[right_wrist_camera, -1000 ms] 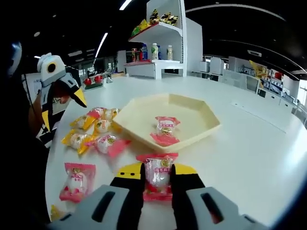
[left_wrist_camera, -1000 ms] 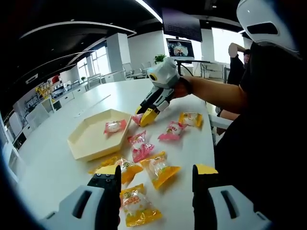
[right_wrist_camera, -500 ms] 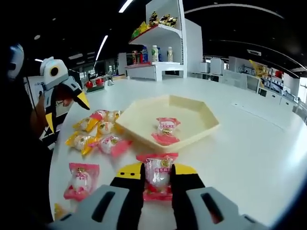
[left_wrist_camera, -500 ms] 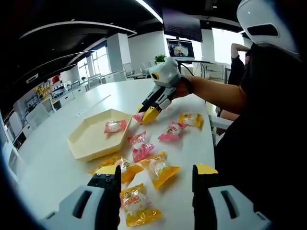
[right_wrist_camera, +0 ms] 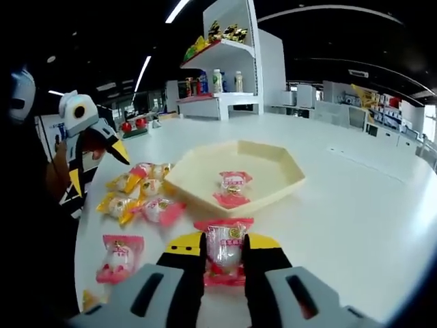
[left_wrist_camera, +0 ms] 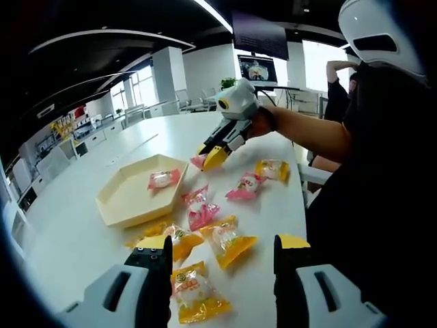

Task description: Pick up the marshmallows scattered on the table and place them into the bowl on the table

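While the right gripper point(right_wrist_camera: 224, 263) hangs above a white table point(right_wrist_camera: 369, 219), its yellow-tipped jaws are clamped on a pink marshmallow packet point(right_wrist_camera: 225, 247). Beyond the packet sits a cream hexagonal bowl point(right_wrist_camera: 273, 188) with one pink marshmallow point(right_wrist_camera: 233, 183) already inside. To the left of the bowl, a cluster of yellow and pink packets point(right_wrist_camera: 140, 195) lies on the table, and another pink packet point(right_wrist_camera: 117, 256) lies nearer, at the lower left. Shelves point(right_wrist_camera: 225, 68) with bottles and snacks stand behind the table.

From the left gripper view, the left gripper point(left_wrist_camera: 222, 270) has its jaws wide apart, holding nothing, above a yellow packet point(left_wrist_camera: 193, 292) lying between them on the table. More yellow and pink packets are scattered ahead, beside the bowl point(left_wrist_camera: 123, 205). Farther off, the right gripper point(left_wrist_camera: 213, 156) is held in a person's hand point(left_wrist_camera: 256, 123), raised over the table near the bowl's far corner, with the pink packet at its tips. A screen point(left_wrist_camera: 257, 68) shows in the background.
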Demonstrator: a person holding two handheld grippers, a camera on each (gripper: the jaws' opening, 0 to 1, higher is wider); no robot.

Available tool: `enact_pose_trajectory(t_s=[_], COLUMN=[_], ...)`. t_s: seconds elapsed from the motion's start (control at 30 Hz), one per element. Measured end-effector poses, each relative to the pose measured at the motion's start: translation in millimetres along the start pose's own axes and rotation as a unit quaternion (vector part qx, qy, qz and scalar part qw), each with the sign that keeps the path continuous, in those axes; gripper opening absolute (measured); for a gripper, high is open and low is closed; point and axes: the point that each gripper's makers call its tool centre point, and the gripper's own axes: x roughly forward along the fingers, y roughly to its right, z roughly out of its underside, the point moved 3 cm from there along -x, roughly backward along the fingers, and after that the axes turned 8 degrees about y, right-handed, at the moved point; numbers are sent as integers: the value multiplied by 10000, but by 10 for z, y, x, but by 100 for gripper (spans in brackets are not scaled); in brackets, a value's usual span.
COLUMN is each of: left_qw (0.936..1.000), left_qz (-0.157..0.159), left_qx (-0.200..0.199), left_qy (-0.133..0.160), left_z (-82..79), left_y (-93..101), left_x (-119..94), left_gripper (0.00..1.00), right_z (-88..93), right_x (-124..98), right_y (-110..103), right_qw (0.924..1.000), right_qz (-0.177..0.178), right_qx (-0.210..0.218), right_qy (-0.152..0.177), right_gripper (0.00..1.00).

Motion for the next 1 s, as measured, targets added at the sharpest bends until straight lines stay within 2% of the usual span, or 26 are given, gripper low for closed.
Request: enact_pose_trajectory(t_s=[0.2,0.83,1.0], left_qw=[10000,10000,10000], left_qz=[18,14,10], left_qx=[42,41,40], left_qy=[33,-11,-24], left_z=[-32,-8,2], left_y=[6,-4,-7], left_x=[2,-8,-18], left_gripper=[60,60,60], right_z=[-48,-199,-324], right_x=[-14,-43,-46], right_y=[-41,-24,-46], right_qw=[9999,9997,9985], right_qz=[-78,-10,17], right_qx=[-10,-166,-330], right_qy=[76,192,432], right_gripper=[22,22,22])
